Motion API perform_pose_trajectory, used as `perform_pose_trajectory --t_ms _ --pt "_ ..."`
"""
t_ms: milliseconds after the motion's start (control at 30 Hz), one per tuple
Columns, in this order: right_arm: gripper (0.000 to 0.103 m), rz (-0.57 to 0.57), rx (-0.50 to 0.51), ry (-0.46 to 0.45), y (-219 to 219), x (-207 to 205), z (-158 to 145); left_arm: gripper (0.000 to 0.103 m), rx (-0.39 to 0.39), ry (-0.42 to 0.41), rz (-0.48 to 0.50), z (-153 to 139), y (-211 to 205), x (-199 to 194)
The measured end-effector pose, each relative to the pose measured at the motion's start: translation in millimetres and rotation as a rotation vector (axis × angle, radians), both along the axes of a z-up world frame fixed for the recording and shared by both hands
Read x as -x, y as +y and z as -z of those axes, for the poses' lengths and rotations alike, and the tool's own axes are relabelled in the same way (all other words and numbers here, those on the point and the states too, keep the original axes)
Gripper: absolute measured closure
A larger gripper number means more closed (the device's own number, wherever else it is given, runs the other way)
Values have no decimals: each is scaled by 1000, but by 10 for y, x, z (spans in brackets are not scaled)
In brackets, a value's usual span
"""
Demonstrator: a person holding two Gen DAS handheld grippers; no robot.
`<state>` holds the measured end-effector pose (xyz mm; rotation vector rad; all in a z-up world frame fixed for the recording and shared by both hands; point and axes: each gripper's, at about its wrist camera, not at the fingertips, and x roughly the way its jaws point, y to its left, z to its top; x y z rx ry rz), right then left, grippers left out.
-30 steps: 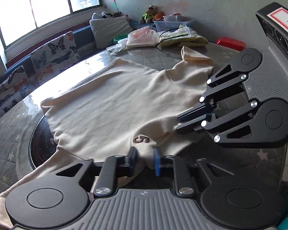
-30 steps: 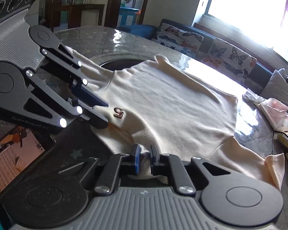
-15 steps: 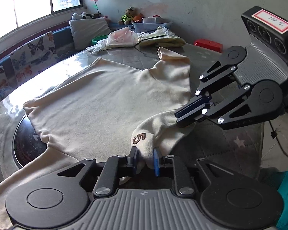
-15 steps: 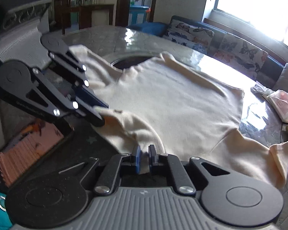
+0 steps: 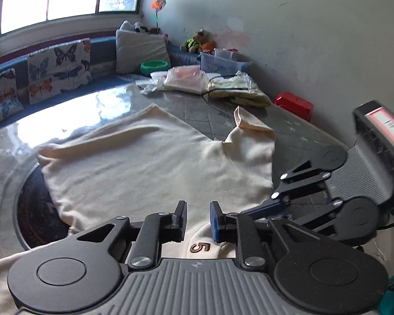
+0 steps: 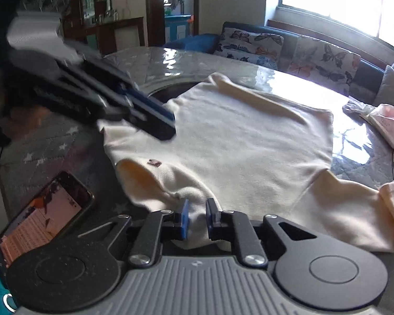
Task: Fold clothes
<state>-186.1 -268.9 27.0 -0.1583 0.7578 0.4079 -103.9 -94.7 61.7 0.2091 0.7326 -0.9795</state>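
Observation:
A cream long-sleeved shirt (image 5: pixel 144 173) lies spread on the round table, its collar with a brown "5" label (image 5: pixel 199 246) flat at the near edge. My left gripper (image 5: pixel 197 219) hovers just above that collar, open, with no cloth touching its pads. In the right wrist view it shows blurred (image 6: pixel 168 123), empty above the shirt (image 6: pixel 249 144). My right gripper (image 6: pixel 197 220) has a raised fold of the shoulder filling the gap between its pads while its jaws are opening. The left wrist view shows it (image 5: pixel 252 210) low at the shirt's right edge.
A lit phone (image 6: pixel 47 218) lies on the table to the left of my right gripper. Bagged clothes (image 5: pixel 186 78), a yellow-green bundle (image 5: pixel 239 89) and a red box (image 5: pixel 294 103) sit at the far side. A dark round recess (image 5: pixel 36 215) is partly under the shirt.
My left gripper let go of the collar fold and lifted away; the collar now lies flat. The right jaws have widened slightly around their fold.

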Motion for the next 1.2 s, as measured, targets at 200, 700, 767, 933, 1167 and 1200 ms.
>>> perform_pose_trajectory --t_ms 200,700,767,933,1167,1200 --pt "87 194 56 -71 -487 -48 -182 83 -2 39 41 168 -294 40" --pt "72 489 230 -74 -1374 -747 225 82 -45 71 147 363 -590 246" --pt "85 523 220 -74 -1457 -766 250 82 -43 80 146 362 -585 227" --pt "98 685 209 -117 -1721 -644 139 79 -23 103 123 332 -540 159" --pt "98 874 213 -98 -2162 -432 137 72 8 106 80 264 -435 94" --pt "94 886 208 -94 -2193 -408 144 71 10 106 80 261 -426 97"
